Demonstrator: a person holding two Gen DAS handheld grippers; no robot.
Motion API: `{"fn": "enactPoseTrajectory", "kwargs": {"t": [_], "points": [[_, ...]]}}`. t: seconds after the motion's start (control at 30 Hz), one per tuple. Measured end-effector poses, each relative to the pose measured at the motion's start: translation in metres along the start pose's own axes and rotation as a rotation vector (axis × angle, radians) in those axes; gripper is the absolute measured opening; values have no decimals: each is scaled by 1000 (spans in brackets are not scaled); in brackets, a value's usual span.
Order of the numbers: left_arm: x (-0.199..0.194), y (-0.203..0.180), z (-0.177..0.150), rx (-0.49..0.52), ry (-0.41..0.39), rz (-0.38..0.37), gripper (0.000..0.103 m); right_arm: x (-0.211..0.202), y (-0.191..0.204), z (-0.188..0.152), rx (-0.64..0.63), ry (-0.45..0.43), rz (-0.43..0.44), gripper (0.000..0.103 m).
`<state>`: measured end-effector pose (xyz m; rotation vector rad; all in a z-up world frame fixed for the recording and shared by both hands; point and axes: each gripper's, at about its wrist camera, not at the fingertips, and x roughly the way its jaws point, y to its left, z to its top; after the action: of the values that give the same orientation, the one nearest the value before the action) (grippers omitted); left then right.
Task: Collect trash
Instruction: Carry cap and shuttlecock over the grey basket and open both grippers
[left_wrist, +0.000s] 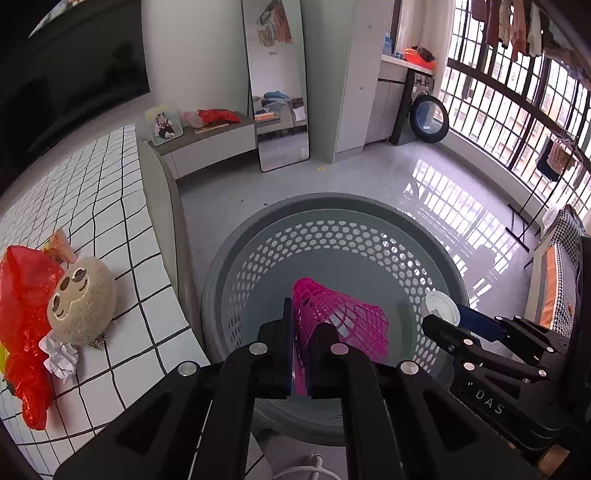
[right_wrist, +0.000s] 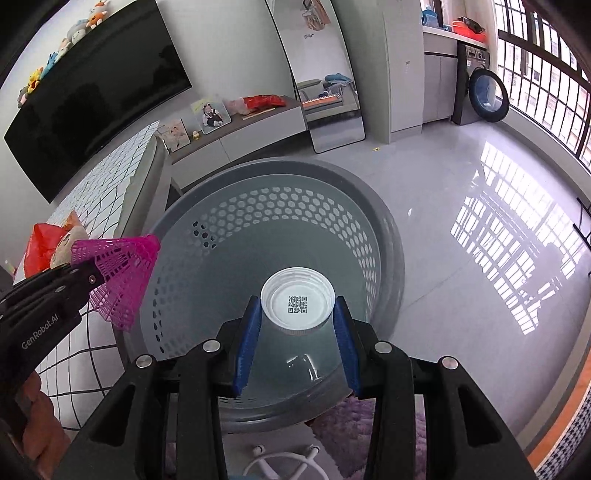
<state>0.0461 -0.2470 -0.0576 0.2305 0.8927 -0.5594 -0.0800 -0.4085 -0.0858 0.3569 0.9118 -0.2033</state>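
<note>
Basket below; left hand-held gripper pinches pink net, right clamps QR-coded, perhaps plastic, lid.

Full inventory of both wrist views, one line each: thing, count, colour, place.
basket: 1, grey, on floor beneath both grippers
net: 1, pink, in left gripper over basket
cap: 1, white, in right gripper over basket
plastic bag: 1, red, on checked table
plush toy: 1, beige, beside bag
paper ball: 1, white, beside toy
mirror: 1, against wall
television: 1, black, on wall
left gripper: shut on net
right gripper: shut on cap
</note>
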Motion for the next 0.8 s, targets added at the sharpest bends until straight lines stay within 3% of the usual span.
{"fn": "enactPoseTrajectory", "kwargs": {"t": [0.17, 0.27, 0.37, 0.43, 0.47, 0.8], "points": [[5, 0, 2, -2, 9, 17, 7, -3, -3, 5, 9, -15, -1, 40], [5, 1, 2, -10, 17, 20, 14, -8, -5, 6, 17, -43, -8, 61], [4, 4, 3, -11, 10, 34, 34, -11, -8, 7, 23, -51, -7, 61], [0, 4, 2, -12, -1, 39, 56, -12, -9, 7, 27, -52, -10, 61], [-3, 4, 2, -11, -10, 43, 59, -12, -9, 6, 31, -52, -10, 61], [-14, 10, 0, -25, -22, 50, 69, -16, -7, 1, 48, -58, -10, 61]]}}
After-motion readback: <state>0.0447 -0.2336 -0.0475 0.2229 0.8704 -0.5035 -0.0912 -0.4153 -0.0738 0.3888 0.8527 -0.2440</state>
